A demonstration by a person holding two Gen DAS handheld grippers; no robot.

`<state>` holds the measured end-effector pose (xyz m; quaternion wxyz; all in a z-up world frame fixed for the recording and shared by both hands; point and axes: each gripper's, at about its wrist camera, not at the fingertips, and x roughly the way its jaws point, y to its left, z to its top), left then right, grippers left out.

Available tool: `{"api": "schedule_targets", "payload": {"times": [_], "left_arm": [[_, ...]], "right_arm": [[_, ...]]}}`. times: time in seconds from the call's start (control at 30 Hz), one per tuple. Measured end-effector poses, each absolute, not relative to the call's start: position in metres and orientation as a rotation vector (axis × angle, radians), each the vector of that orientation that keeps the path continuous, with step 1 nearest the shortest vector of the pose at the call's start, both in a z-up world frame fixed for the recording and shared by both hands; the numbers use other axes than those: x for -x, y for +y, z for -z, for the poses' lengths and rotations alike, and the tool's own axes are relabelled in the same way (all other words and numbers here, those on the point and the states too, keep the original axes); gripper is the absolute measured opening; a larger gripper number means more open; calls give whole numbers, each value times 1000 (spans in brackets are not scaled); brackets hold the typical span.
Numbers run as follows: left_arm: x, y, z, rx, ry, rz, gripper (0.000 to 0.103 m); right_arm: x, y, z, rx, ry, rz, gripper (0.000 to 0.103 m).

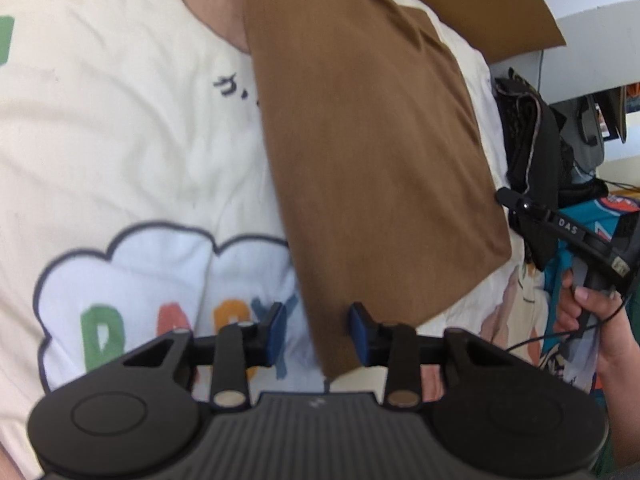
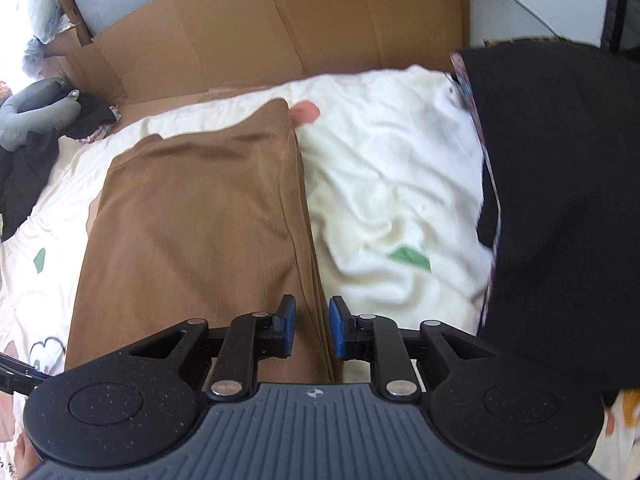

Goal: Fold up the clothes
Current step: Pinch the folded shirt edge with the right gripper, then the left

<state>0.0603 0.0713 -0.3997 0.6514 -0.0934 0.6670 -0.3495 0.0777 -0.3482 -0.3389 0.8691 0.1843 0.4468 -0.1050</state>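
1. Two wrist views here, and the biggest thing in both is the cream sheet on the bed, printed with a cloud and colourful letters. It's rumpled on the right wrist side.
2. Next up is the cardboard, a flattened sheet standing along the far edge of the bed.
3. Then the brown garment, the thing we're folding. It lies flat on the sheet as a long folded strip, with its near end right at both claws.
4. A black garment with a patterned edge fills the right side of the right wrist view, and we can't tell what it rests on.
5. Our left claw has its jaws apart. The brown garment's corner sits between the blue pads, touching the right pad, but it isn't pinched.
6. Our right claw is also released, straddling the garment's folded edge with a gap at both pads.
7. Smallest bit: our right hand shows in the left wrist view, wrapped round the other gripper's handle.
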Motion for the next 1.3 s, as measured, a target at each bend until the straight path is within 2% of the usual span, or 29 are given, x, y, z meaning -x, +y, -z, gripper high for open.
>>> {"api": "schedule_targets", "payload": {"times": [0.13, 0.2, 0.43, 0.57, 0.8, 0.87, 0.97, 1.07, 1.2, 1.3], "left_arm": [[-55, 69, 406, 233, 1546, 801, 30], [-53, 70, 407, 244, 1546, 803, 30], [-52, 77, 410, 302, 1502, 823, 30], [-55, 79, 415, 389, 1479, 833, 30], [-51, 95, 431, 537, 1480, 837, 30], [-51, 97, 433, 568, 1482, 833, 28], [-53, 98, 434, 591, 1483, 821, 14], [-54, 100, 430, 605, 1483, 831, 7], [-57, 107, 424, 623, 1484, 840, 6], [-58, 108, 414, 595, 1478, 829, 6]], "right_arm": [[-68, -346, 347, -417, 959, 198, 33], [-65, -345, 349, -410, 966, 187, 41], [-61, -344, 357, -388, 997, 176, 43], [-63, -348, 365, -396, 1016, 175, 49], [-67, -357, 376, -479, 1011, 139, 50], [-67, -359, 377, -507, 1004, 126, 47], [-66, -364, 379, -549, 1000, 106, 37], [-65, -368, 378, -606, 1006, 96, 26], [-63, -371, 374, -661, 1004, 94, 16], [-61, -371, 368, -682, 996, 89, 14]]}}
